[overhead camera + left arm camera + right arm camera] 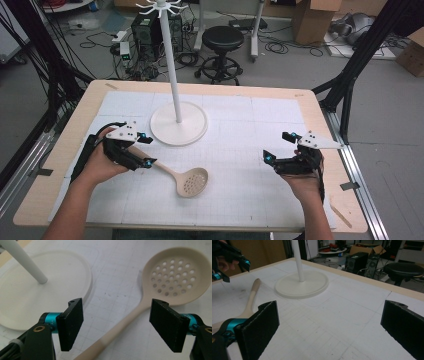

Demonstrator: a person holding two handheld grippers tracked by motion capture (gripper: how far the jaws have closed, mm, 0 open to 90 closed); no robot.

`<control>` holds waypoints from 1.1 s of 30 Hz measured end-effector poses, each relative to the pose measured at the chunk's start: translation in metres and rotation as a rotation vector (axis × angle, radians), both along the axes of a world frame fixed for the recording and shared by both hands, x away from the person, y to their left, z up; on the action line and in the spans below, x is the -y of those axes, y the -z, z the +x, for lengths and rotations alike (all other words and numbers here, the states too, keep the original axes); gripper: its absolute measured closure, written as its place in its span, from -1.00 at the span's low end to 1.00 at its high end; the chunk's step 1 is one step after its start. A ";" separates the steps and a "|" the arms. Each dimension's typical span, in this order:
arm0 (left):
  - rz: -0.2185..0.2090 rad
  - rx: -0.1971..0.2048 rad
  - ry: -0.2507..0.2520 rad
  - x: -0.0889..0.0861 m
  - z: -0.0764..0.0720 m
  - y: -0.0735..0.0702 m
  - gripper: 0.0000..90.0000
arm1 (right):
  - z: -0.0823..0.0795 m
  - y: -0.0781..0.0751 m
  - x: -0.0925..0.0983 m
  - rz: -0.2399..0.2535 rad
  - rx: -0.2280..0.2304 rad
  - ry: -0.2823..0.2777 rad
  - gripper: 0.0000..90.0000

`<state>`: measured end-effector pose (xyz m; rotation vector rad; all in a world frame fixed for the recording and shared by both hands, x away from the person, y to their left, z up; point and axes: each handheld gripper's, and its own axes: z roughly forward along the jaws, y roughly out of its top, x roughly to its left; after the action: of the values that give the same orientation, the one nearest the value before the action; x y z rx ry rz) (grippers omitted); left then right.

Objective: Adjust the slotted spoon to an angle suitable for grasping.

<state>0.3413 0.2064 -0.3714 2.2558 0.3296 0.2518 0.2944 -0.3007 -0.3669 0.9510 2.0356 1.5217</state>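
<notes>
At the left of the white gridded counter [250,190], the left gripper [145,150] hovers low over the handle end of the beige plastic slotted spoon [186,178]. In its own view the two black jaws stand partly apart, one to each side of the handle, with counter showing between pad and handle on both sides, so nothing is clamped yet. The spoon lies flat, its long axis running on a slant from the handle under those jaws out to the round perforated bowl [176,276], which sits farther toward the middle of the counter. The jaws straddle the handle crosswise, which looks the right way round for a pinch; I'd judge they need only to settle lower and come together. Behind it stands the white hook stand's round base [178,123], close to the handle but not touching. Over at the right, the right gripper [276,148] hangs well apart from the spoon, its jaws wide and empty, so the left hand is plainly the nearer one
</notes>
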 end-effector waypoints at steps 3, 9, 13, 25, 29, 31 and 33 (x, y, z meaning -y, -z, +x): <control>0.069 -0.005 0.028 0.010 0.006 -0.003 -0.39 | 0.000 0.001 0.000 -0.002 -0.002 -0.002 -0.98; 0.183 -0.025 0.060 0.019 0.012 0.000 -0.40 | 0.000 0.001 0.001 0.002 -0.004 -0.003 -0.98; 0.253 -0.032 0.066 0.023 0.014 0.001 -0.41 | 0.000 0.001 0.001 0.004 -0.007 -0.001 -0.98; 0.379 -0.043 0.119 0.033 0.019 0.017 -0.39 | 0.001 0.003 0.001 -0.001 -0.012 -0.002 -0.98; 0.477 -0.054 0.143 0.041 0.022 0.023 -0.31 | 0.001 0.003 0.000 -0.004 -0.011 -0.004 -0.98; 0.511 -0.063 0.156 0.045 0.024 0.026 -0.26 | 0.001 0.003 0.000 -0.005 -0.011 -0.004 -0.98; 0.545 -0.067 0.170 0.049 0.026 0.029 -0.21 | 0.001 0.003 0.000 -0.005 -0.011 -0.004 -0.98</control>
<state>0.3669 0.1579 -0.4004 2.8163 0.1063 0.1926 0.2957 -0.3005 -0.3701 0.9560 2.0492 1.5166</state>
